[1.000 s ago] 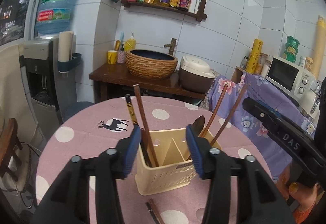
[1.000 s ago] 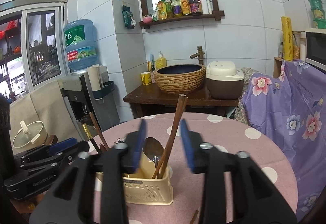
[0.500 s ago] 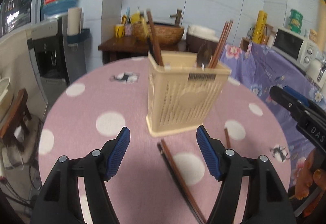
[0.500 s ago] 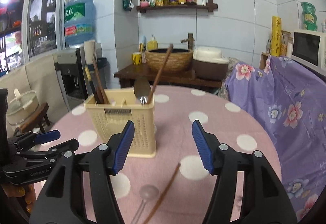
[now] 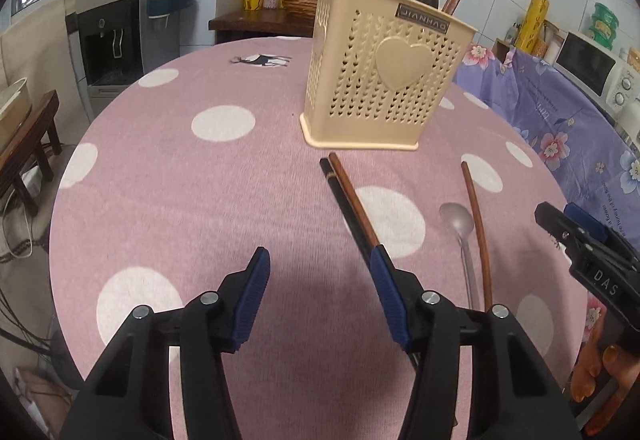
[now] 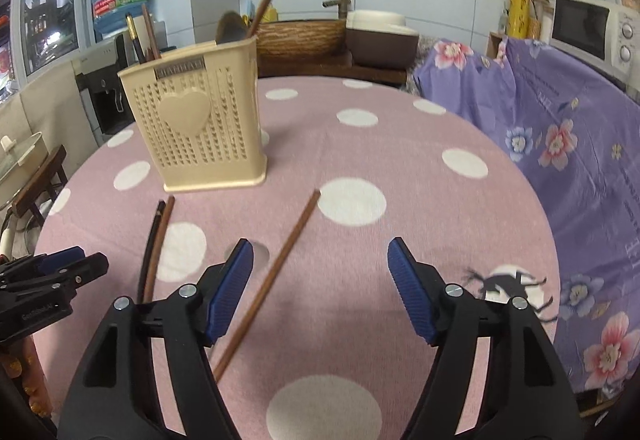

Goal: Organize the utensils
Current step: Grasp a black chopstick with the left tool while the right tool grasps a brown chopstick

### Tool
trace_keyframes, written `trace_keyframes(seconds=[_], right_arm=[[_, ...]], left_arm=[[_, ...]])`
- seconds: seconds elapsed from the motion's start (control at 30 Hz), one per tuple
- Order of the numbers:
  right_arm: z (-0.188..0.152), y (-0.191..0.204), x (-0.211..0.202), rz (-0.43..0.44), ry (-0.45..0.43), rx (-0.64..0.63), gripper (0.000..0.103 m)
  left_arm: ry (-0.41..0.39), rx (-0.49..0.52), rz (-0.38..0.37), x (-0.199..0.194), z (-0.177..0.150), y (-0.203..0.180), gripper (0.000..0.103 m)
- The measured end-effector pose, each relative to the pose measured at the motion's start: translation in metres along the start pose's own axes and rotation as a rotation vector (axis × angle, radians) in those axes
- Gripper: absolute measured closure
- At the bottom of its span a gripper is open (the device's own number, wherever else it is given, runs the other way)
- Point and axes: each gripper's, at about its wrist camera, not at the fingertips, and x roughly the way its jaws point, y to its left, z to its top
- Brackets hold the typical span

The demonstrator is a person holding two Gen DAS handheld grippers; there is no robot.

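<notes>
Perforated glossy plastic caddy [image 5: 384, 79], matt cloth tablecloth [image 5: 200, 199], seemingly wooden chopsticks [image 5: 348, 199], dull metal spoon [image 5: 460, 228].

Right tongs [image 6: 320, 280]: jaws apart, have just been opening, nothing gripped.
Brown chopstick [image 6: 276, 272]: flat on surface [image 6: 400, 167], passing the left pad.
Holder [image 6: 200, 127]: upright toward far left edge.
Chopstick pair [image 6: 154, 248]: before it.

The utensil holder [image 5: 384, 67] reads "JIANHAO"; the right tool [image 5: 600, 264] "DAS".
</notes>
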Motion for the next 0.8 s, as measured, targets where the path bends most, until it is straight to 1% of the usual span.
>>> trace_keyframes(seconds=[0.13,0.23,0.5,0.67,0.8], right_arm=[[-0.012,-0.001,0.004,-0.01,0.029,0.011,0.033],[-0.017,-0.003,0.003,-0.01,0.035,0.02,0.033],[-0.017,-0.005,-0.003,-0.009,0.032,0.025,0.032],[-0.017,-0.004,-0.002,-0.002,0.037,0.028,0.032],[-0.016,-0.004,-0.002,0.0,0.038,0.029,0.032]], left_arm=[[0.01,-0.021,-0.005,0.0,-0.008,0.002,0.06],[0.017,-0.021,-0.007,0.0,-0.011,0.002,0.063],[0.041,0.005,-0.031,0.007,-0.015,-0.01,0.064],[0.05,0.039,-0.037,0.012,-0.016,-0.024,0.064],[0.058,0.071,-0.017,0.019,-0.017,-0.034,0.064]])
